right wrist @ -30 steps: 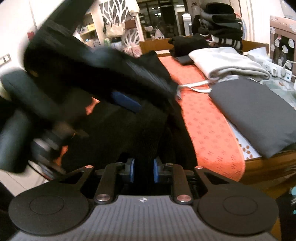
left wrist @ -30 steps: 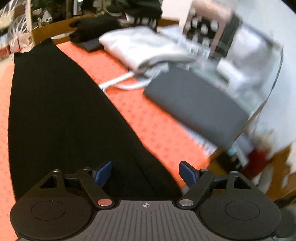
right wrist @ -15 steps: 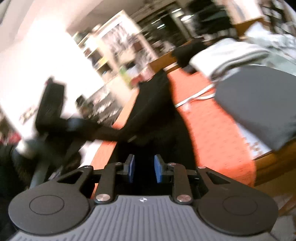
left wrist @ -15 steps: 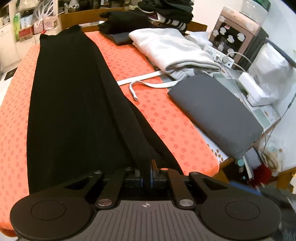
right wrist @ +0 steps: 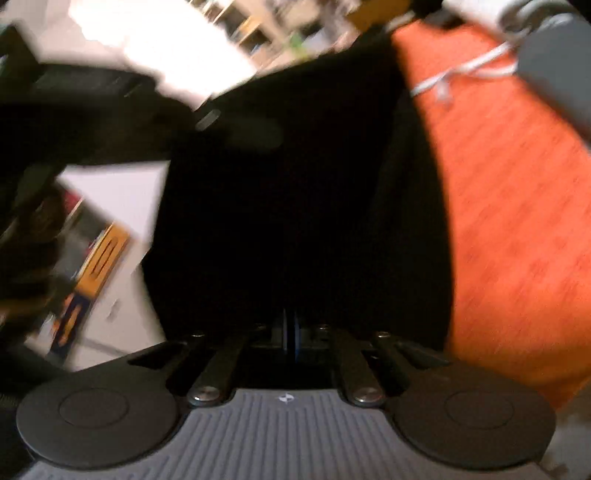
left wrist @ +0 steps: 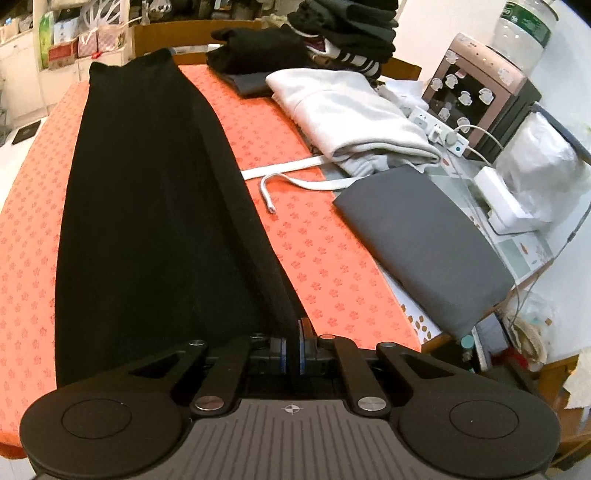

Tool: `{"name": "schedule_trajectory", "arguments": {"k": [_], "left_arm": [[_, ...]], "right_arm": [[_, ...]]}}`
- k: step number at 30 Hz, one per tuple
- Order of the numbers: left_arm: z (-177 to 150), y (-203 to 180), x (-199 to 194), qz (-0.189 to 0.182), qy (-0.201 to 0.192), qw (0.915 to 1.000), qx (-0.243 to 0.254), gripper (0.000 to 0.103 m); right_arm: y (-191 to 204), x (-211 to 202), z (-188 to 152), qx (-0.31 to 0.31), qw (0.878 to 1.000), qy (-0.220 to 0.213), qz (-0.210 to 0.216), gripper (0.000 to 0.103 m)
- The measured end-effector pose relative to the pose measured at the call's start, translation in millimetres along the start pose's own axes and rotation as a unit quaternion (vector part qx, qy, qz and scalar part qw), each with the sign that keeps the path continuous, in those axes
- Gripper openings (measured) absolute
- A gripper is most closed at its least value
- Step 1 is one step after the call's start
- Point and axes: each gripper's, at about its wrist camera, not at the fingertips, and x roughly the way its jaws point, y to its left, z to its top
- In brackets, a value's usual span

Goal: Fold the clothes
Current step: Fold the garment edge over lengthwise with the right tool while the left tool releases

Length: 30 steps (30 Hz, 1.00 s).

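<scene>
We see a long black garment [left wrist: 147, 206] laid flat along the orange patterned cloth [left wrist: 314, 243], reaching from the near edge to the far end. The left gripper [left wrist: 291, 345] has its blue pads drawn together on the garment's near hem, at its right seam. The right-wrist view is badly blurred; the right gripper [right wrist: 290, 336] shows its pads nearly touching, dark fabric right in front of them, and we cannot tell whether any cloth is pinched. Well right of the garment lie a folded grey piece [left wrist: 424, 240], a folded white sweatshirt [left wrist: 347, 114] with white drawstrings [left wrist: 291, 177], and at the far end a stack of dark clothes [left wrist: 347, 29].
</scene>
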Motion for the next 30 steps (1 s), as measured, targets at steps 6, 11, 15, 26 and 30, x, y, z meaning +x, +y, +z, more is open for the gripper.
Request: {"name": "schedule_trajectory", "arguments": {"k": [6,11,15,26,30], "left_arm": [[-4.1,-19.1,19.1,-0.021,0.019,0.9989,0.037,0.022],[-18.1,-42.6,43.3,-0.059,0.038,0.9932,0.092,0.043],[-26.4,-36.0,46.9,-0.101,0.033,0.9909,0.083,0.045],[-31.4,11.0,-23.5,-0.177,-0.006,0.9777,0.113,0.052],[-37.6,39.1,-41.4,-0.155,-0.021,0.9811,0.114,0.054]], "right_arm": [[-8.5,-11.1,-31.3,0.042,0.999,0.001,-0.023,0.007],[-8.4,-40.1,-67.5,0.089,0.993,-0.022,-0.069,0.012],[-1.0,-67.8,-89.7,0.116,0.983,-0.048,-0.130,0.022],[40.5,-39.1,-67.0,0.017,0.984,-0.112,-0.134,0.067],[39.6,4.3,-63.9,-0.009,0.982,-0.080,-0.172,0.064]]}}
